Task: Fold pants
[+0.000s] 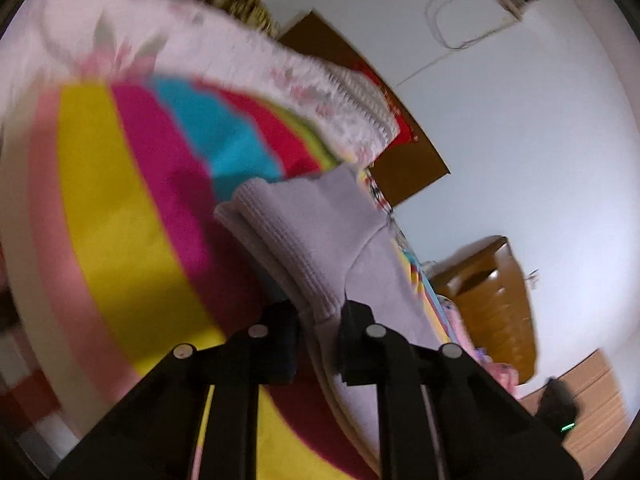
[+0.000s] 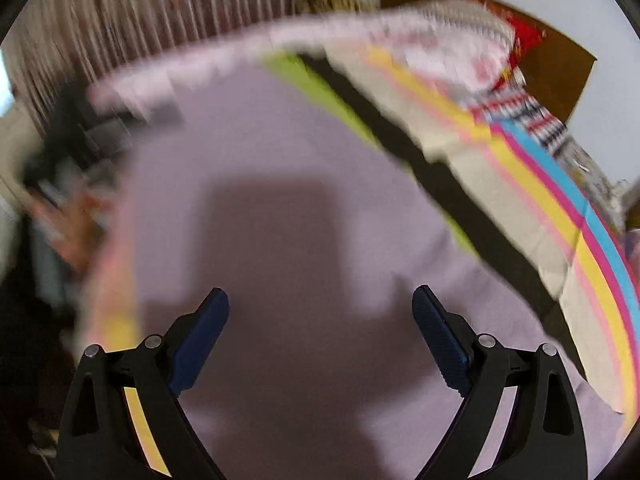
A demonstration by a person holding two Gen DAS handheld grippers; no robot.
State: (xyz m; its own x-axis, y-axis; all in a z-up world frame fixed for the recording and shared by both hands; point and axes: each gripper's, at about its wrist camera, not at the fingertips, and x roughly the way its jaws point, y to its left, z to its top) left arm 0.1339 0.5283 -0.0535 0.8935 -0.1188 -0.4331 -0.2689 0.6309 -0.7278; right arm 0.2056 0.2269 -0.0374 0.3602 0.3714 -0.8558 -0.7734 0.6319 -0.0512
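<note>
**Lilac pants: one end clamped by left gripper, right gripper released above the cloth**

Item 1. Pants [image 1: 320, 236], lilac knit fabric with a ribbed band. In the left wrist view the ribbed end rises out from between the fingers of the left gripper [image 1: 320, 344], folded over in several layers, the band edge standing up and away from the claw toward the centre of the frame. The rest of the cloth trails off to the right of the claw. In the right wrist view the same fabric [image 2: 280, 168] spreads flat and fills most of the frame, under and ahead of the right gripper [image 2: 320, 336].

Item 2. Left gripper. Black fingers drawn close together, clenched on the ribbed end of the pants; cloth fills the narrow gap between them.

Item 3. Right gripper. Fingers with blue pads [image 2: 200, 344] spread wide apart, nothing between them. The pants lie beyond and beneath the fingertips; whether the pads touch the cloth cannot be told. A dark shadow falls on the fabric ahead of the claw.

Item 4. Striped blanket [image 1: 120, 200], bands of yellow, magenta, blue and pink, lying under the pants.

Item 5. Pink floral bedding [image 1: 280, 76], heaped beyond the blanket.

Item 6. Wooden cabinet [image 1: 496, 304], right of the pants, against a pale wall.

Item 7. Pleated curtain [image 2: 160, 12], upper left in the right wrist view. Both views are motion-blurred.
</note>
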